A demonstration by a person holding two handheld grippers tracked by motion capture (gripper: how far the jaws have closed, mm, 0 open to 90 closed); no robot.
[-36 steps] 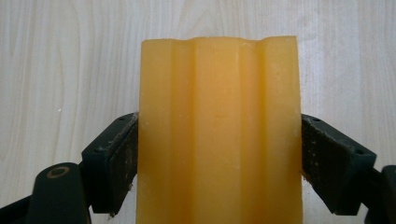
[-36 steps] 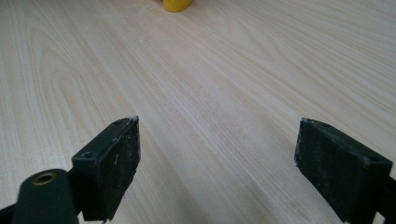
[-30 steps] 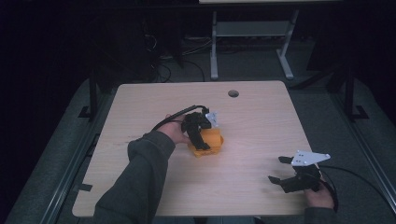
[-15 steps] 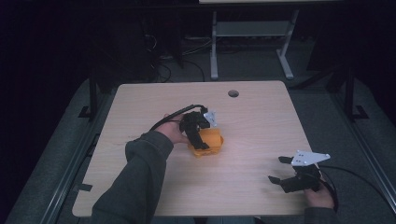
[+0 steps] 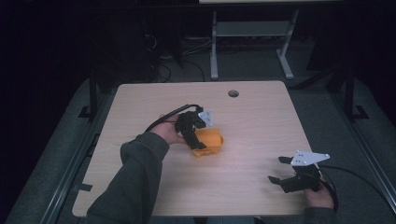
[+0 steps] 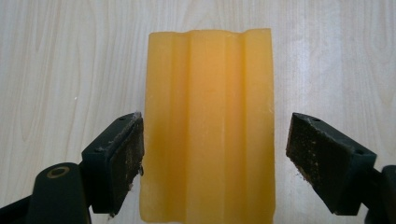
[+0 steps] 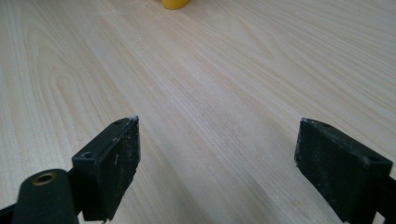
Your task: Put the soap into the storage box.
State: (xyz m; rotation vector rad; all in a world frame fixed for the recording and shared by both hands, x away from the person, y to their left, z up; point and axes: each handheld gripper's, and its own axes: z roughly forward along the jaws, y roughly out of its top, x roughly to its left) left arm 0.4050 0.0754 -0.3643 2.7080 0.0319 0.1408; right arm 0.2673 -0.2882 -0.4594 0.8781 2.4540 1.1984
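We note the orange block (image 6: 208, 126) lying near the middle of the table (image 5: 261, 121). Left gripper (image 6: 212, 154) straddles it, jaws apart, one pad at its side, not clamped. Right gripper (image 5: 280, 170), well apart from the block, is spread and empty. We judge the grasp pending.

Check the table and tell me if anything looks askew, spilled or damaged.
Nothing stands out. The orange ridged block lies flat on the wooden table, intact, between the open fingers of the left gripper. The right gripper sits open near the table's front edge, over bare wood.
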